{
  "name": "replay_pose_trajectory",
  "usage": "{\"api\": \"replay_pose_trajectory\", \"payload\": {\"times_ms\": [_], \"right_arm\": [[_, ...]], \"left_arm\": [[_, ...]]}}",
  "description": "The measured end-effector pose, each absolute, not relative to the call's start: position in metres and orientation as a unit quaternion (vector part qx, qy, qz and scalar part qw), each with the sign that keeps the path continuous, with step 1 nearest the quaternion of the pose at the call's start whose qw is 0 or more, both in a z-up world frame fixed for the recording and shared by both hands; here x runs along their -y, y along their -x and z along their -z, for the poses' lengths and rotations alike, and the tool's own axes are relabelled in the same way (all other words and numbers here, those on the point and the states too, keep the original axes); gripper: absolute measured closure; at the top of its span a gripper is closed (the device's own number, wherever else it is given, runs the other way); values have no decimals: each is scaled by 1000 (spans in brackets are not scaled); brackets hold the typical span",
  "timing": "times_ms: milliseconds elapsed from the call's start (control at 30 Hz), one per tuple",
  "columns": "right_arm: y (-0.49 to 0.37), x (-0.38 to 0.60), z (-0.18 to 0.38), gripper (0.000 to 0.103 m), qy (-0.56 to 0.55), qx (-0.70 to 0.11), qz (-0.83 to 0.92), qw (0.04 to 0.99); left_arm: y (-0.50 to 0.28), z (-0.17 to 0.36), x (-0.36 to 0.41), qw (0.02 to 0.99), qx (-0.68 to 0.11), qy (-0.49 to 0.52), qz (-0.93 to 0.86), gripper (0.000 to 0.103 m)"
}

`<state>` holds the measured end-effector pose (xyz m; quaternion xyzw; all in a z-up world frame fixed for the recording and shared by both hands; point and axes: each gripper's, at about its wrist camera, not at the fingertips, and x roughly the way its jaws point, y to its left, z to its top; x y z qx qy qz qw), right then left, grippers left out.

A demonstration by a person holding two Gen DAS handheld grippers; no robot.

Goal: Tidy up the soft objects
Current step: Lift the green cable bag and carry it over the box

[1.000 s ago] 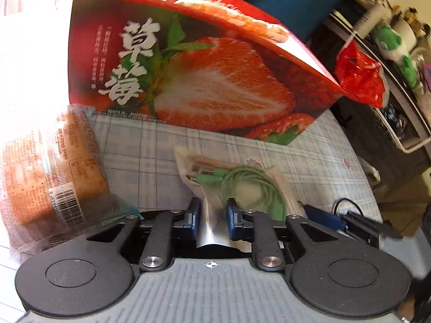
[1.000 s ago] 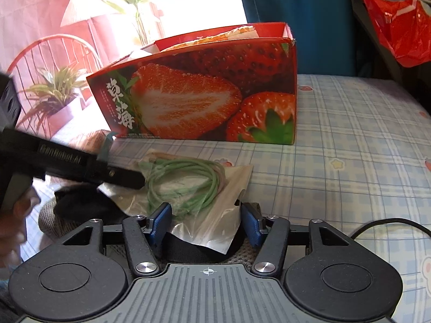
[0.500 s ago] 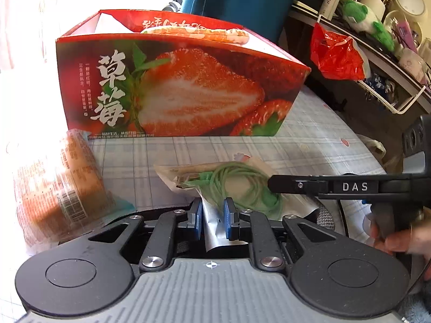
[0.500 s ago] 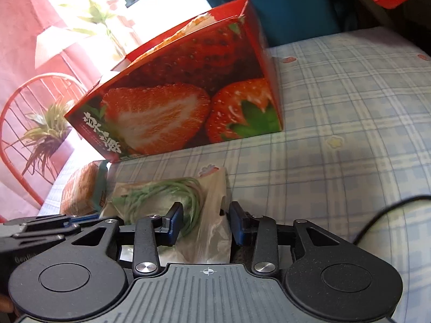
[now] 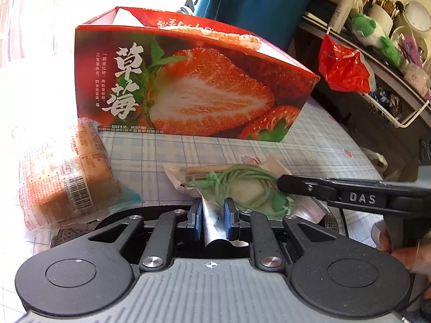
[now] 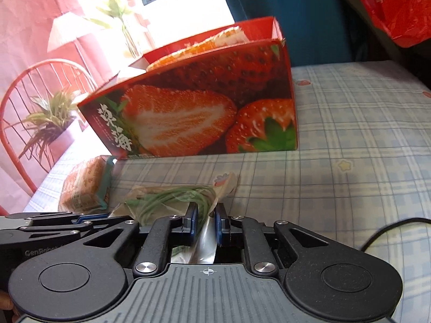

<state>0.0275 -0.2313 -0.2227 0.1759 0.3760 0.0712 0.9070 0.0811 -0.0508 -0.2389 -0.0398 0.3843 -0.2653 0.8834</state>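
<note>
**Clear pouch of green cord pinched from two sides**

Clear plastic, crinkled and shiny, forms the pouch (image 5: 242, 188) that holds a coil of green cord (image 5: 250, 185). It lies on the checked tablecloth (image 5: 172, 156) just in front of the strawberry box (image 5: 188, 80), near the table's front edge.

Only the left wrist view shows the cluttered shelf (image 5: 382, 53) beyond the table's right edge, with a red plastic bag (image 5: 342, 70) hanging from it and a green plush toy (image 5: 374, 35) on top. It also shows the right gripper (image 5: 285, 184) coming in from the right, its tip at the pouch, with part of a hand (image 5: 404, 253) behind it. Only the right wrist view shows the red chair (image 6: 27, 102) and the potted plant (image 6: 48, 123) past the table's left edge.

The left gripper (image 5: 212, 218) is nearly closed, its blue pads pressing the pouch's near edge between them. The right gripper's jaws have just been closing and now stand almost together, pinching the pouch's right side; the plastic stands up between the pads.

A wrapped cake (image 5: 64, 183) sits close to the pouch's left, toward the table's left edge. To the right of the pouch and box the cloth lies bare up to the table's right edge, except for a black cable (image 6: 390, 231) at the front.
</note>
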Motion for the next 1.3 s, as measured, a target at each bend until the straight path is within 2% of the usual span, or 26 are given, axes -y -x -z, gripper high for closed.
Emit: {"api": "replay_pose_trajectory", "payload": {"times_ms": [867, 1300], "right_arm": [[-3, 229, 192, 93, -162, -307, -82, 934], [-25, 237, 142, 93, -150, -253, -98, 951]], "left_arm": [[-68, 213, 43, 901, -332, 33, 277, 86], [-93, 161, 45, 912, -288, 30, 291, 86]]}}
